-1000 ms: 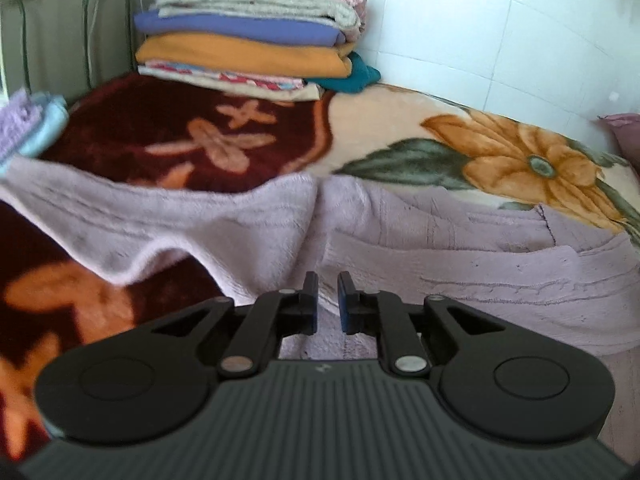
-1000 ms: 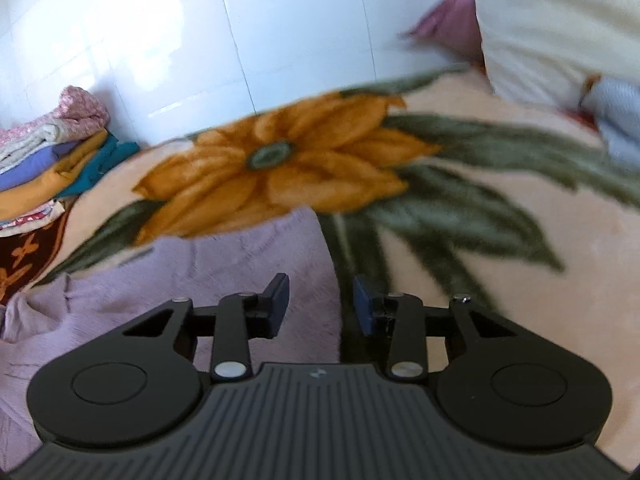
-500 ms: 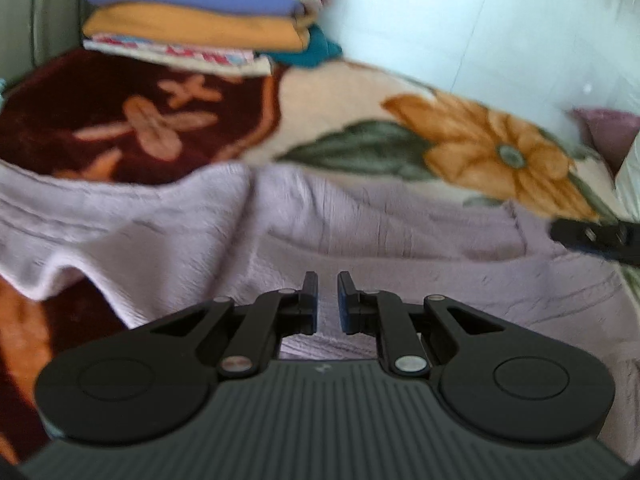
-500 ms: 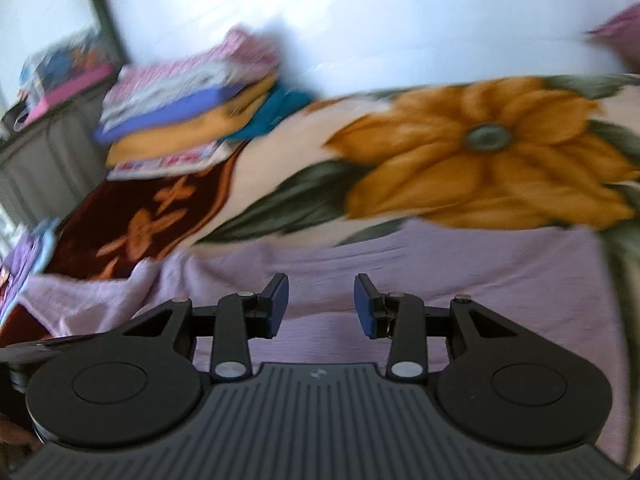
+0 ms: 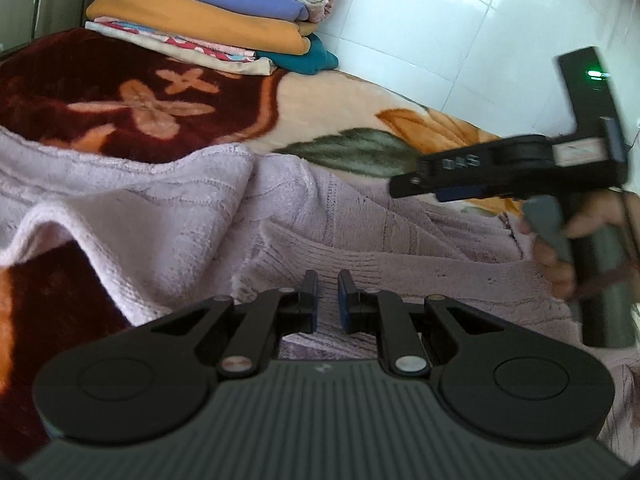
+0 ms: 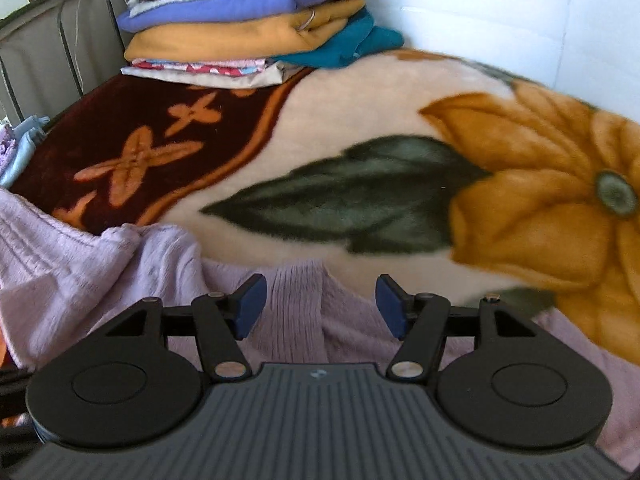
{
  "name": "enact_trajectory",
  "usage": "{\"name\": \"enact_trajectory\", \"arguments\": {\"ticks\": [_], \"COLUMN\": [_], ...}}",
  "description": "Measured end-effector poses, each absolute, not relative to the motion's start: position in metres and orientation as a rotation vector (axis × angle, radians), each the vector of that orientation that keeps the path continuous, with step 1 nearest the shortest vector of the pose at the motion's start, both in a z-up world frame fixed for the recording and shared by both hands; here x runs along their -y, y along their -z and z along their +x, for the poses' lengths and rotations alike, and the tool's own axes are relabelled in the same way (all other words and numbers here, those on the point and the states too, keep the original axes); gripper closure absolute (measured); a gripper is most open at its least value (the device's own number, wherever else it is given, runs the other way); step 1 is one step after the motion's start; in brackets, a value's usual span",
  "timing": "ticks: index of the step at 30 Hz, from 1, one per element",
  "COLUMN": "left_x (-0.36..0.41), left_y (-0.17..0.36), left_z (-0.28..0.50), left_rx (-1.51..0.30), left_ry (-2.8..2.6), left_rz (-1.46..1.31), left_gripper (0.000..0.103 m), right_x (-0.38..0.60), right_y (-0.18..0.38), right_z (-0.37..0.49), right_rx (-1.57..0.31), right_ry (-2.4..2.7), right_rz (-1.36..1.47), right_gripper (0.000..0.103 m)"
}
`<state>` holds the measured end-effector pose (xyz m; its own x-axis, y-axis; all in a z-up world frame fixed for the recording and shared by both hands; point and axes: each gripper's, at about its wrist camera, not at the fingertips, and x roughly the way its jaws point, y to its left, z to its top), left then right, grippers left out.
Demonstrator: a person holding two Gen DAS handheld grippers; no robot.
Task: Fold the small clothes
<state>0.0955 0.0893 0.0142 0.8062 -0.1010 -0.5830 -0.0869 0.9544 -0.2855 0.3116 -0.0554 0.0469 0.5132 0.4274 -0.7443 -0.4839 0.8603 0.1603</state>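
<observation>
At the far left of the bed, my left tool (image 5: 328, 300) points down at the lilac knit (image 5: 360, 220); its jaws are almost shut with only a sliver between the pads, and I cannot tell whether any cloth is nipped there, since the knit simply shows beyond the gap. The knit lies spread across the blanket (image 5: 100, 92), rumpled, with a thick fold rolled up along its left side; it is not yet folded in any tidy way. Behind it, against the wall, sits a stack (image 5: 208, 12) of folded pieces, well apart from the work. To the right, my right tool (image 6: 318, 306) hovers over the knit's far edge; its jaws have just been opening and stand wide, with ribbed knit showing between the pads but not pressed by them, so that tool is released and holds nothing. I judge the step is to take this edge and carry it over; to do it well I should lower the right tool until one pad slips under the hem, clench on a single layer rather than the blanket's pile beneath, keep the left side pinned so the knit does not drag, and smooth the rolled fold first.
</observation>
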Motion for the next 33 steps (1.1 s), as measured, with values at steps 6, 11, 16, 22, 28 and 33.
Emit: {"name": "enact_trajectory", "arguments": {"ticks": [6, 11, 16, 22, 28, 33], "left_x": [-0.094, -0.097, -0.096, -0.095, -0.096, -0.095], "left_y": [-0.013, -0.013, -0.013, -0.013, -0.012, -0.012], "left_z": [0.093, 0.093, 0.093, 0.092, 0.092, 0.092], "left_rx": [-0.633, -0.631, -0.63, -0.627, -0.628, -0.627], "left_ry": [0.018, 0.021, 0.02, 0.02, 0.023, 0.022], "left_rz": [-0.33, -0.342, -0.336, -0.323, -0.334, -0.328], "left_gripper": [0.089, 0.089, 0.089, 0.089, 0.089, 0.089], "right_x": [0.043, 0.051, 0.06, 0.067, 0.121, 0.177], "right_y": [-0.038, -0.051, -0.042, -0.042, -0.068, -0.062], "right_z": [0.312, 0.296, 0.308, 0.314, 0.314, 0.32], "right_rx": [-0.838, -0.692, -0.708, -0.753, -0.701, -0.76], "right_ry": [-0.601, -0.565, -0.454, -0.436, -0.339, -0.255], "right_rz": [-0.108, -0.104, -0.077, -0.012, 0.008, 0.022], "right_gripper": [0.078, 0.094, 0.094, 0.047, 0.034, 0.034]}}
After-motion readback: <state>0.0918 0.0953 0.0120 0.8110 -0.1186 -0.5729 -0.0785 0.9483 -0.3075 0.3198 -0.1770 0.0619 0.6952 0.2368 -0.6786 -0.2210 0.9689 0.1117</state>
